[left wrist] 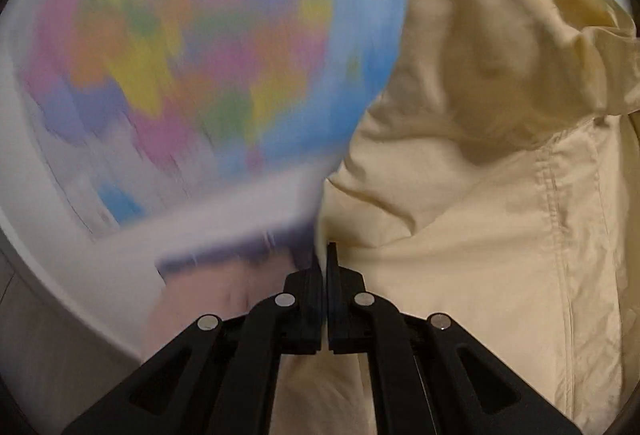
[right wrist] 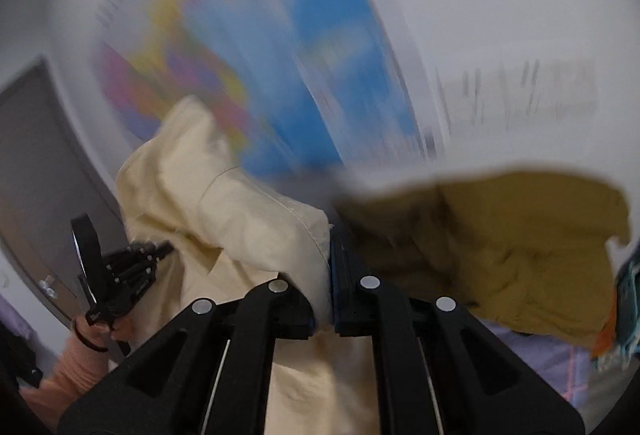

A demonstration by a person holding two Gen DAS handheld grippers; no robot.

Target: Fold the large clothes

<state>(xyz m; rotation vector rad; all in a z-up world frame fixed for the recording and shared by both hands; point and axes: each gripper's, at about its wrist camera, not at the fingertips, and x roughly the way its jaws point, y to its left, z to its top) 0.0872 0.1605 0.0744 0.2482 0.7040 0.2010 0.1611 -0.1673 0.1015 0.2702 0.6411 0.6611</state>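
A large cream garment (left wrist: 472, 219) hangs in the air to the right of my left gripper (left wrist: 325, 255), which is shut on its edge. The same garment shows in the right wrist view (right wrist: 240, 219), where my right gripper (right wrist: 332, 239) is shut on another edge of it. The left gripper (right wrist: 120, 275), held by a hand in a pink sleeve, shows at the lower left of the right wrist view, beside the cloth. Both views are blurred by motion.
A colourful map poster (left wrist: 192, 59) hangs on the white wall behind; it also shows in the right wrist view (right wrist: 312, 75). A mustard-yellow cloth (right wrist: 500, 247) lies at the right over a lilac surface (right wrist: 552, 363). A grey door (right wrist: 36, 171) stands at the left.
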